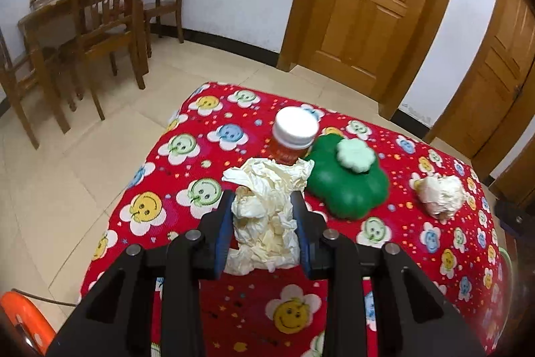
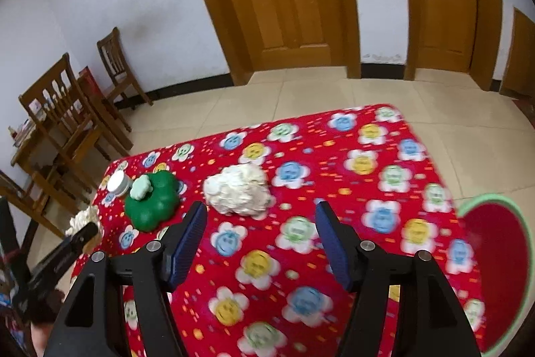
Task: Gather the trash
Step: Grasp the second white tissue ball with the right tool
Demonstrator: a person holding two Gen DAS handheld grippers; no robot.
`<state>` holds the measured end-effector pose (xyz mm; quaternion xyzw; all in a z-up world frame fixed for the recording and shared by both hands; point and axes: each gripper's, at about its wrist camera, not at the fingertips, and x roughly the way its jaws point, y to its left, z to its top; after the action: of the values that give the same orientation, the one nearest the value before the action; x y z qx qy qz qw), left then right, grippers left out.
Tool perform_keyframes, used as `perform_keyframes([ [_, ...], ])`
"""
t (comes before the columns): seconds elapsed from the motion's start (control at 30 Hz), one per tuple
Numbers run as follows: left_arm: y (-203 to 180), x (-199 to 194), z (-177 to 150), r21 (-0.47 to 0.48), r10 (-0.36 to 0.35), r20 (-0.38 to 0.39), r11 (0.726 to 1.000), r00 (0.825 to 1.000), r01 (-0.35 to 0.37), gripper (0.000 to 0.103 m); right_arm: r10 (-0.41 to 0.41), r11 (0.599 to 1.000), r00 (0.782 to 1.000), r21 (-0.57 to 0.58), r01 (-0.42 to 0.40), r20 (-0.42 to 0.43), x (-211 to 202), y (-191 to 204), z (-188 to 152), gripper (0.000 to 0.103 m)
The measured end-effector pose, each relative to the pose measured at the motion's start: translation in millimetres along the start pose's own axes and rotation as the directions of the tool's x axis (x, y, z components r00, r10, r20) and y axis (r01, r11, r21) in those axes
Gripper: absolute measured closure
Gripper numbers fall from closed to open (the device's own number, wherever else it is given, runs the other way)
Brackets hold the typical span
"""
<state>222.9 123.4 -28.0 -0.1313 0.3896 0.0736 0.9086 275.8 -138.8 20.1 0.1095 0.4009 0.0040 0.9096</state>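
Crumpled cream tissue wad (image 1: 267,216) pinched in left tongs (image 1: 264,206).

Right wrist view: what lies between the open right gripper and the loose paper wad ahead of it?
Only bare flowered cloth. In the right wrist view, the right gripper stands open and empty, and nothing sits between it and the crumpled paper wad.

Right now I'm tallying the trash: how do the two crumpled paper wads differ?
The paper wad in the grip is pinched between the left hand-held gripper pads and looks tall and loose. The loose paper wad lies untouched on the red tablecloth, rounder and more compact, ahead of the open right hand-held gripper. Both are cream crumpled paper.
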Motion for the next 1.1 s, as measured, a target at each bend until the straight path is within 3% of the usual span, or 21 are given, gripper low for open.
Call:
perform_keyframes([
  [0.13, 4.7, 7.4, -3.8, -0.02, -0.006, -0.022, 1.0, 1.0, 0.005, 0.07, 0.003, 1.0, 1.0, -0.028, -0.003, 0.003, 30.1, 14.5, 1.2, 0.028],
  [0.43, 5.3, 8.1, -6.6, -0.029, -0.032, -0.023, 0.999, 0.999, 0.032, 0.07, -0.049, 0.995, 0.999, -0.088, 0.048, -0.012, 83.2, 28.4, 6.2, 0.027],
  [0.63, 5.6, 12.5, -8.5, -0.032, -0.037, -0.04, 0.999, 0.999, 0.036, 0.07, -0.016, 0.997, 0.999, -0.072, 0.012, -0.045, 103.8, 29.2, 7.2, 0.027],
  [0.67, 6.0, 12.4, -7.9, -0.033, -0.038, -0.039, 0.999, 0.999, 0.037, 0.07, -0.012, 0.997, 0.999, -0.074, 0.009, -0.051, 106.3, 29.7, 6.8, 0.029],
  [0.7, 6.3, 11.5, -7.6, -0.035, -0.039, -0.034, 0.999, 0.999, 0.038, 0.07, -0.004, 0.997, 0.999, -0.072, 0.0, -0.053, 107.3, 29.9, 6.1, 0.039],
  [0.8, 5.4, 11.4, -6.7, -0.036, -0.04, -0.029, 0.999, 0.999, 0.039, 0.07, 0.038, 0.997, 0.998, -0.062, -0.041, -0.059, 107.8, 30.0, 5.3, 0.053],
  [1.1, -1.8, 5.7, -6.2, -0.014, -0.067, -0.018, 0.998, 0.998, 0.067, 0.07, 0.071, 0.995, 0.997, -0.069, -0.074, -0.039, 74.8, 25.8, -5.1, 0.058],
])
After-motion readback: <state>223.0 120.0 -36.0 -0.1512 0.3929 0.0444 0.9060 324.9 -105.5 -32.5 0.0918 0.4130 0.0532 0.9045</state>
